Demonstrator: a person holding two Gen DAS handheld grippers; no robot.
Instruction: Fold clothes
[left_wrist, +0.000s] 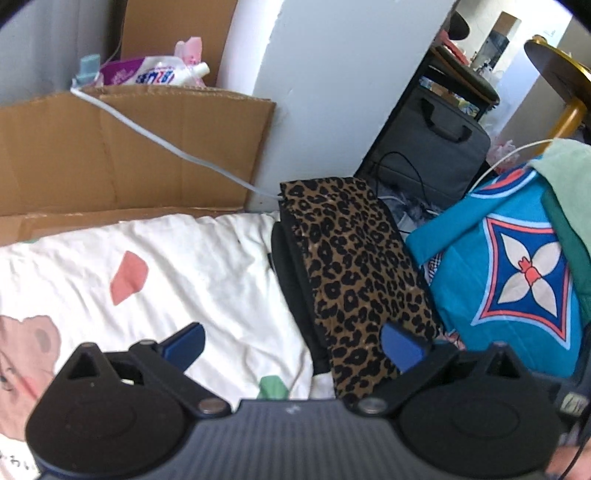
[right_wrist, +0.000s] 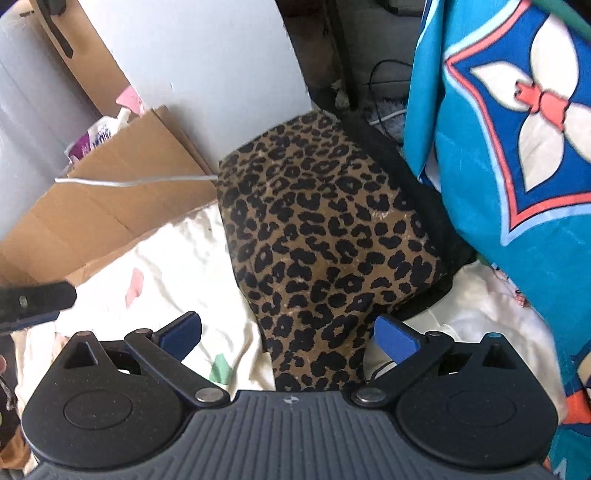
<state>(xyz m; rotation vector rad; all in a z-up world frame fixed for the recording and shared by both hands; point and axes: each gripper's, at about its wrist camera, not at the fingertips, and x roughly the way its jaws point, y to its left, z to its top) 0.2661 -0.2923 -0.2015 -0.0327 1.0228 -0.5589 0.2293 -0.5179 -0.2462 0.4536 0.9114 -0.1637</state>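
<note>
Two hand-held grippers hang over a bed with a white sheet (left_wrist: 184, 266) on it. Far left sits a cardboard box (left_wrist: 122, 147). The left hand-held gripper (left_wrist: 293, 347) has its blue fingers (left_wrist: 186, 343) spread wide and holds nothing. A folded leopard cloth (left_wrist: 354, 266) lies on the sheet, ahead of it and a bit to the right. The cloth is long and runs from near to far. The right hand-held gripper (right_wrist: 288, 338) is spread wide too and empty. The near end of the leopard cloth (right_wrist: 317, 240) sits right between its fingers, so I think the right one is closer. A blue patterned cloth (right_wrist: 517, 166) is on the right side.
</note>
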